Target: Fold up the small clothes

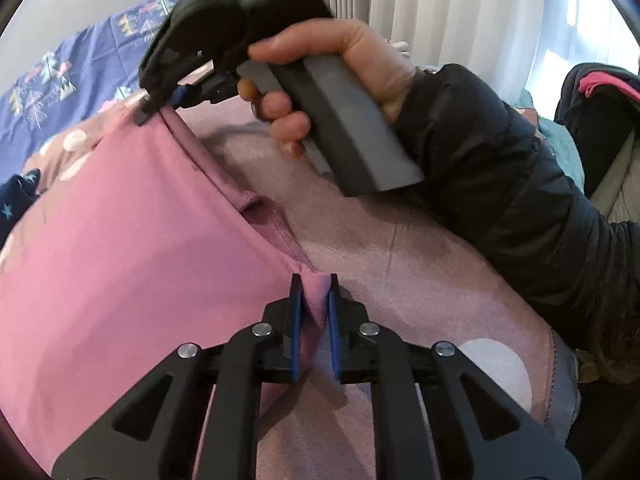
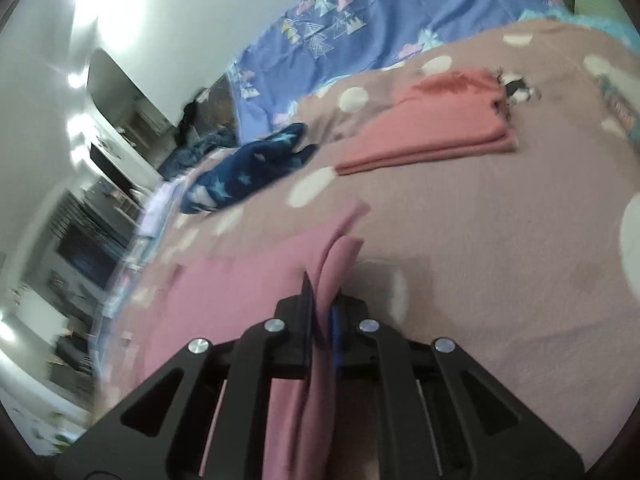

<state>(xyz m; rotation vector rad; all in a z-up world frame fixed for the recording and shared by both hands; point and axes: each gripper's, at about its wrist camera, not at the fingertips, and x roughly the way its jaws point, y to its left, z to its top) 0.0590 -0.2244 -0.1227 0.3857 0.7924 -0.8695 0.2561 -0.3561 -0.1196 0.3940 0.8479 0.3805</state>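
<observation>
Nearest, between left gripper [image 1: 315,292] fingers: pinched edge of plain pink knit garment [image 1: 132,248], spread on dusty-pink white-dotted blanket [image 1: 400,264]. Farther along that edge: right gripper [image 1: 154,110], likewise clamped on fabric. Keep both grips level, edge taut, corners aligned. Beyond: folded salmon garment [image 2: 436,128], navy star-print garment [image 2: 248,168].
</observation>
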